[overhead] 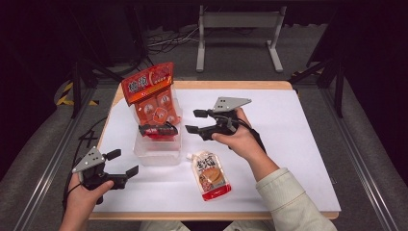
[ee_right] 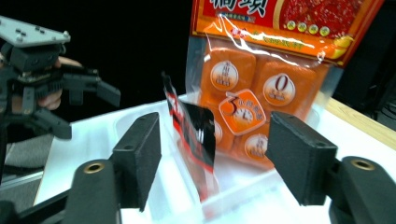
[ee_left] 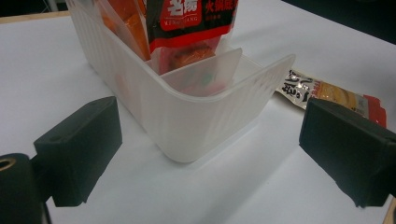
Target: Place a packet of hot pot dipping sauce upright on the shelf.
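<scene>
The right gripper (overhead: 194, 121), jaws apart and empty, hovers just beside the red pouch (overhead: 158, 130) standing in the clear bin (overhead: 159, 155) on the tabletop (overhead: 288, 125), while the left gripper (overhead: 122, 162) waits open nearby.

Two handheld grippers, each matte black with two blocky rectangular jaws. The left gripper (overhead: 120, 174) and the right gripper (overhead: 196, 121) each carry a grey three-cornered plate on top, dotted with small screws. Brass-coloured round inserts sit near the jaw bases. Black cables trail from both. The person's right arm wears a pale cream sleeve (overhead: 288, 199).
</scene>
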A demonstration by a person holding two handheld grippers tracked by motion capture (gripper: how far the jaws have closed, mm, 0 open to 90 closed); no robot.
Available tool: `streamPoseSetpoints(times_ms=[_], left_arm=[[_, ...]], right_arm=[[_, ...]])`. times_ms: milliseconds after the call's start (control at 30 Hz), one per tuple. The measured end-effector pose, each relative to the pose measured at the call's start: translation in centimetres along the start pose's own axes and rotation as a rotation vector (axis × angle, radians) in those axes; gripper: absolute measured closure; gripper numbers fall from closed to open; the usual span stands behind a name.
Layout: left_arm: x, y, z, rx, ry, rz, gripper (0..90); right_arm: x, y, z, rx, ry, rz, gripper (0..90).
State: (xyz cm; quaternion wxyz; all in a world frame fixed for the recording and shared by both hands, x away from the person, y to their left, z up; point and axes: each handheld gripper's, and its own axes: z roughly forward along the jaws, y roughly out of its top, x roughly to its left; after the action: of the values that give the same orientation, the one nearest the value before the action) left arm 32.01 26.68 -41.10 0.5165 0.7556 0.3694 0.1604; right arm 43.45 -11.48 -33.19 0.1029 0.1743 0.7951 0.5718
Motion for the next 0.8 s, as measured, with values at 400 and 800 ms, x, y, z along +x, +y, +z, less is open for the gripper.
streamPoseSetpoints(times_ms=[400,800], left_arm=[[0.1,0.0,-0.1,-0.006,0.008,-0.007,6.7],[0.1,0.0,-0.2,-0.007,0.009,-0.012,6.7]], right_arm=[[0.2,-1.0,-2.8,0.033,-0.02,0.036,10.0],[0.4,-2.2,-3.9,0.084,-0.066,0.041,24.1]])
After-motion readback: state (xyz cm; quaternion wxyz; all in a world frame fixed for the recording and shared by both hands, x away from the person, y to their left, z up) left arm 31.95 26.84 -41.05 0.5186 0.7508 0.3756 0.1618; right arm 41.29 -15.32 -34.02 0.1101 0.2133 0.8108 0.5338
